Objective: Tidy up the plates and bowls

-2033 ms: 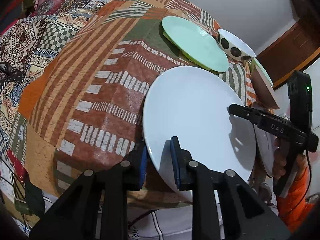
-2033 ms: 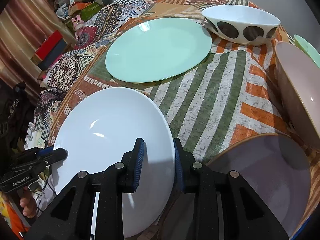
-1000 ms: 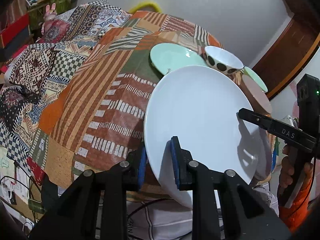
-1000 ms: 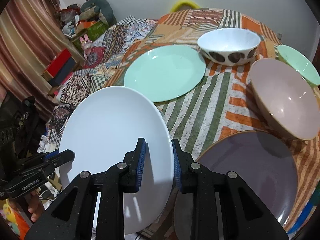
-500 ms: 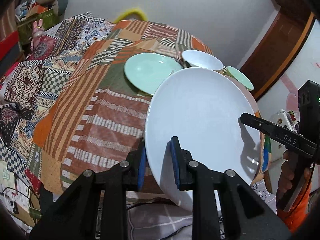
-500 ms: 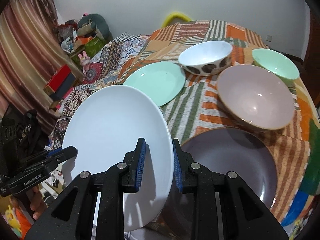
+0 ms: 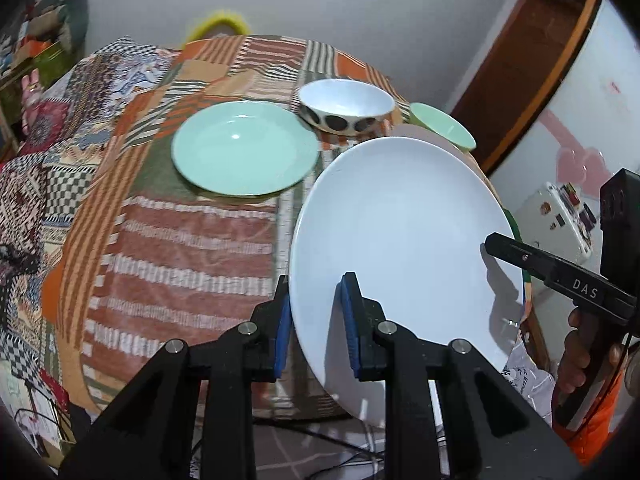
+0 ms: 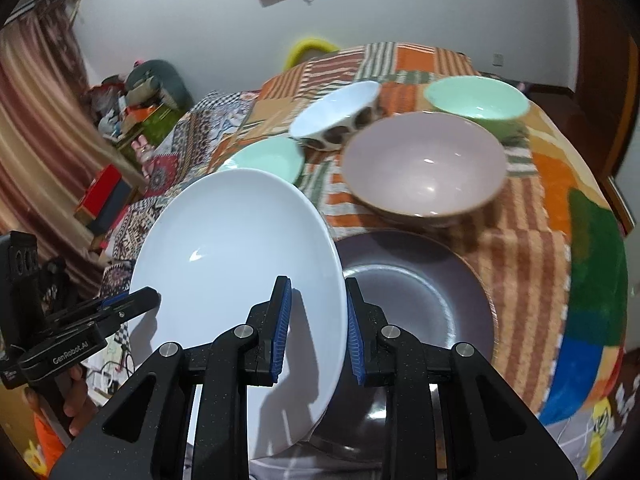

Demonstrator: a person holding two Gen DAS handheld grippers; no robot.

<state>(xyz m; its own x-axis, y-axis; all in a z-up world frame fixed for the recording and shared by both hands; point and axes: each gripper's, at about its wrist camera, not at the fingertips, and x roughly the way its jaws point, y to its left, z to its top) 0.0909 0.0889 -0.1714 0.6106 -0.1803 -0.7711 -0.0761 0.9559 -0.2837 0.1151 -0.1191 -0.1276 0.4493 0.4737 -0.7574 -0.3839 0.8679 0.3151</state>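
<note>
Left wrist view: the left tool (image 7: pixel 316 312) is clamped on the near rim of the round white ceramic plate (image 7: pixel 400 240), which is held tilted in the air above the counter (image 7: pixel 180 240), covered in a striped orange, brown and green patchwork cloth. In the right wrist view the right tool (image 8: pixel 316 320) is clamped on the opposite rim, above a flat dark purple plate (image 8: pixel 432 292). Farther back sit a mint green plate (image 7: pixel 244 152), a white bowl with dark spots (image 7: pixel 346 106), a pale pink bowl (image 8: pixel 424 164) and a mint green bowl (image 8: pixel 476 98), before a plain white wall (image 7: pixel 360 12) and a brown wooden door frame (image 7: pixel 532 52).
</note>
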